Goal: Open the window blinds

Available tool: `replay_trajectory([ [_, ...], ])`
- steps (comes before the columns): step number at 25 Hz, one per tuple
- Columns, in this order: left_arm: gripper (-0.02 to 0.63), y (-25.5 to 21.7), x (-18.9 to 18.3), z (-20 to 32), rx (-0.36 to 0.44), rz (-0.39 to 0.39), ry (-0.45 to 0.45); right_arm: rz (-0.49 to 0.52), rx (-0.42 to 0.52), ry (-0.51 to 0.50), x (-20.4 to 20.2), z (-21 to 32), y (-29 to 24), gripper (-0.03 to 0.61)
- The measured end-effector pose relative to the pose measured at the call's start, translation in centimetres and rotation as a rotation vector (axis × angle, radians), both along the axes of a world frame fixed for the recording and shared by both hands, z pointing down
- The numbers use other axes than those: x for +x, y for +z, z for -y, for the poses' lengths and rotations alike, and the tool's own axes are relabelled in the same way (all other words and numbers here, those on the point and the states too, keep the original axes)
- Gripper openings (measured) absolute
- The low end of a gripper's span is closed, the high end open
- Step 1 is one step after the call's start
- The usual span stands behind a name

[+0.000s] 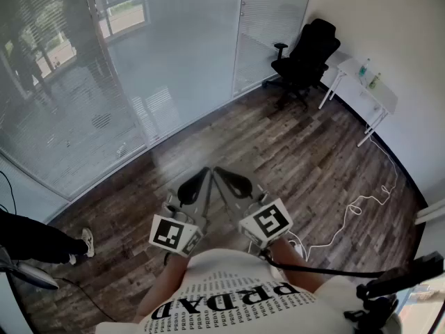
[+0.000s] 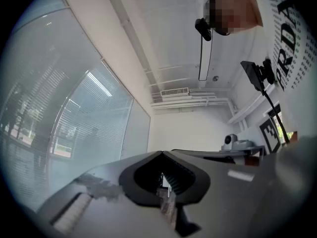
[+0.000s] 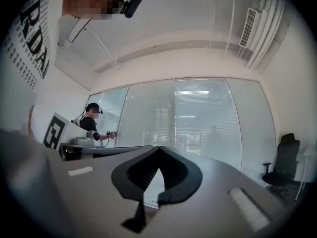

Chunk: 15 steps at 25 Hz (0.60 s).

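The window blinds [image 1: 83, 103] hang lowered behind the glass wall across the wooden floor, some way ahead of me. They also show as the blinds [image 2: 84, 113] in the left gripper view and the blinds [image 3: 198, 118] in the right gripper view. My left gripper [image 1: 206, 172] and right gripper [image 1: 216, 170] are held close to my body, side by side, pointing toward that wall. In the left gripper view the left gripper [image 2: 161, 153] has its tips together with nothing held. The right gripper [image 3: 159, 148] is likewise shut and empty.
A black office chair [image 1: 306, 58] stands at the far right beside a white desk [image 1: 368, 82] with bottles. A white cable [image 1: 354, 207] trails over the floor on the right. Another person's leg [image 1: 42, 242] shows at the left edge; a camera stand [image 1: 396, 284] is at bottom right.
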State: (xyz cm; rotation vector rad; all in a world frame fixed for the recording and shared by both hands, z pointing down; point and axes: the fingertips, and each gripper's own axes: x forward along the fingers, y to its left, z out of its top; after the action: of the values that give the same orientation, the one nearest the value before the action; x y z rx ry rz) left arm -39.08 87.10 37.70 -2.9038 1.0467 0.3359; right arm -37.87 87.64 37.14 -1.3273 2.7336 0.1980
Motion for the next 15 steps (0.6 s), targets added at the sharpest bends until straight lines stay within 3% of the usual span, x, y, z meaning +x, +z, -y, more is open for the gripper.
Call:
replay_trajectory([
  [3,-0.009,1.3,0.3,-0.1,0.001,-0.022,0.006,0.023,0.010,0.014,0.1,0.0,1.2,0.006],
  [8,-0.009,2.7,-0.9,-1.0,-0.055,0.008,0.020,0.128,-0.092,0.034,-0.7,-0.6,2.6,0.008],
  [15,-0.009,2.5,-1.9,-0.7,-0.049,0.028,0.056,0.090,-0.088,0.027,-1.8,-0.3,1.8,0.008],
])
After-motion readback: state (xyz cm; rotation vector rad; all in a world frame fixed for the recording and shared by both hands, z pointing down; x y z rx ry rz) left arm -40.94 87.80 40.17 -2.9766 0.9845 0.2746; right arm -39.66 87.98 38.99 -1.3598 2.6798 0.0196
